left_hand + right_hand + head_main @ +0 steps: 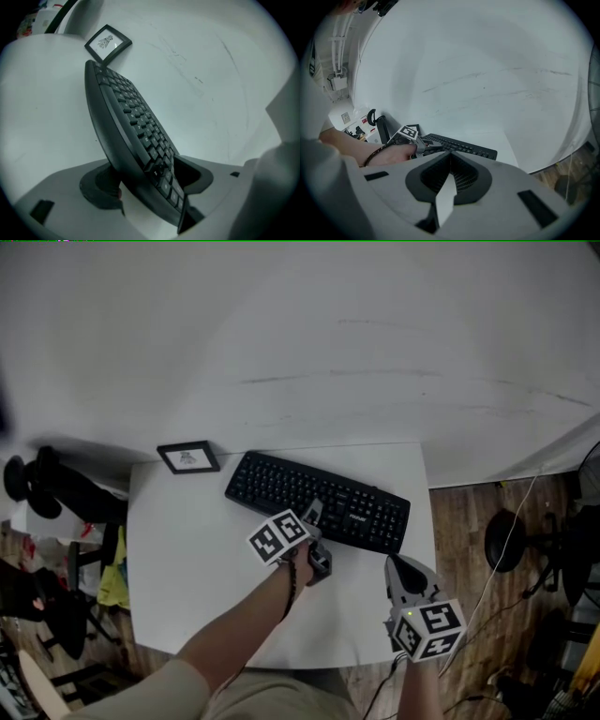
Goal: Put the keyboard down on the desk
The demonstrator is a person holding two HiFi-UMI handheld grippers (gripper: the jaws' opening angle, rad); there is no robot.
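A black keyboard (328, 493) lies flat on the white desk (187, 559), slanted from back left to front right. My left gripper (317, 526) is at the middle of its front edge. In the left gripper view the keyboard (126, 112) runs between the jaws, which stand wide apart around that edge. The pads (99, 187) do not press on it. My right gripper (400, 566) hovers at the desk's front right corner, away from the keyboard (461, 146). Its jaws (450, 157) meet at the tips with nothing between them.
A small black picture frame (187, 457) lies flat at the desk's back left corner, just beyond the keyboard's left end. A white wall rises behind the desk. Dark stands and clutter (56, 493) sit left of the desk; a cable and a chair base (511, 540) are on the wooden floor at right.
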